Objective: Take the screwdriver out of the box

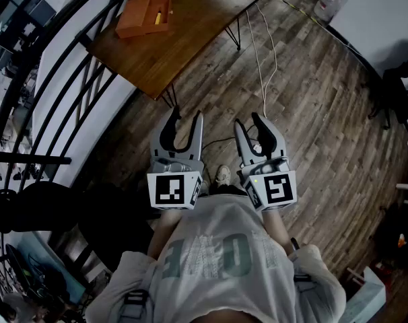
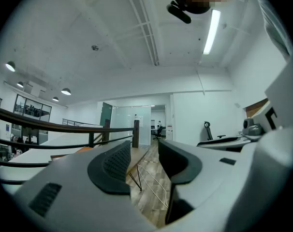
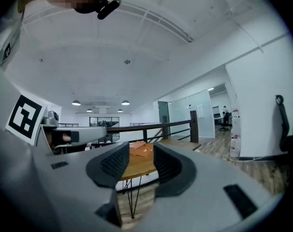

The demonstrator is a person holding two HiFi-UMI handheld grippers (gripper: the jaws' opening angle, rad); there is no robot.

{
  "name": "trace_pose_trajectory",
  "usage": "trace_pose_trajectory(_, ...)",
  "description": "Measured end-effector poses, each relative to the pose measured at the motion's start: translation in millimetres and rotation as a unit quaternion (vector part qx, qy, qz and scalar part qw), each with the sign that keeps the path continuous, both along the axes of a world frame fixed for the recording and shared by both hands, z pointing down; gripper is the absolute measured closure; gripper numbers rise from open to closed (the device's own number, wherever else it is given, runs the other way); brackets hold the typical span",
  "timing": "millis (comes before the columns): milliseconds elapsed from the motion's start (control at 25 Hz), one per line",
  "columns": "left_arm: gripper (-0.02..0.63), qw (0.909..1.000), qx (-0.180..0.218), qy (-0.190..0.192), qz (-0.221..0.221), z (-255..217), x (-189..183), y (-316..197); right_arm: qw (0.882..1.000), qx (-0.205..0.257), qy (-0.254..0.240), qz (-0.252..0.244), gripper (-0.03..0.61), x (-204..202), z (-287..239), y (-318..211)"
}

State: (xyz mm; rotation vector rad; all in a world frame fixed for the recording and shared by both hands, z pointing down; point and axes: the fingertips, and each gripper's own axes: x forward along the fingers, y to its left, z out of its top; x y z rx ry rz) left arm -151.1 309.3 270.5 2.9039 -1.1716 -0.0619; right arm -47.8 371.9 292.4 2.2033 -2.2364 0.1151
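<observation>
An open orange box [image 1: 145,17] lies on the far left part of a brown wooden table [image 1: 190,25], with a yellow-handled screwdriver [image 1: 158,17] inside it. Both grippers are held level in front of the person's chest, well short of the table. My left gripper [image 1: 185,115] is open, its jaws apart with only floor and table between them [image 2: 144,161]. My right gripper [image 1: 248,120] is open too and holds nothing. In the right gripper view the orange box [image 3: 139,149] shows far off in the gap between the jaws [image 3: 141,161].
A black metal railing [image 1: 62,79] runs along the left, beside the table. White cables [image 1: 261,59] trail over the wood floor from the table. A white canister [image 1: 327,4] stands at the far right; a dark office chair [image 1: 396,93] is at the right edge.
</observation>
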Motion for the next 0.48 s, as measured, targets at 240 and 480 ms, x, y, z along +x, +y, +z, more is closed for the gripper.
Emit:
trace_pose_trajectory(240, 0.440, 1.0000, 0.007, -0.002, -0.001, -2.3, 2.9, -2.0, 1.000, 0.000, -0.001, -0.001, 0.426, 3.6, 1.9, -1.4)
trace_pose_trajectory(480, 0.440, 1.0000, 0.001, -0.007, -0.001, 1.0, 5.4, -3.5, 1.000, 0.001, -0.007, -0.003, 0.426, 6.4, 4.4, -2.8)
